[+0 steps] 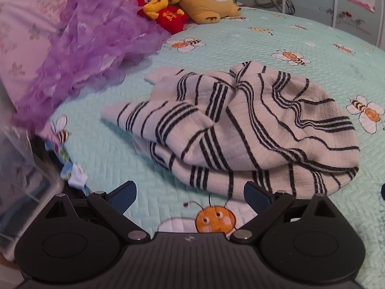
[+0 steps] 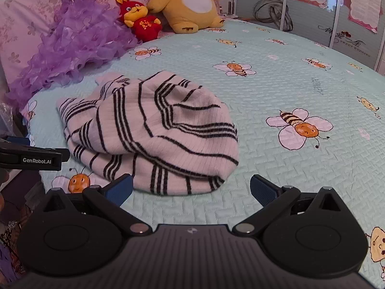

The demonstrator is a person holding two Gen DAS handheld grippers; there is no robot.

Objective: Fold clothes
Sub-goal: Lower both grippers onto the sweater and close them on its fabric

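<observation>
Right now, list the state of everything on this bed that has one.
striped sweater: crumpled in a heap on the bedspread, unfolded, not gripped.
left gripper: open, empty, just short of the sweater's near edge.
right gripper: open, empty, at the sweater's near edge.
yellow plush toy: sitting upright at the head of the bed.
red plush toy: propped beside the yellow one.
purple ruffled fabric: draped over the pink pillow.

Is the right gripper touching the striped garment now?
Cannot tell. In the right wrist view the right gripper is open; one fingertip overlaps the edge of the striped garment, with no plain contact or gap.
</observation>
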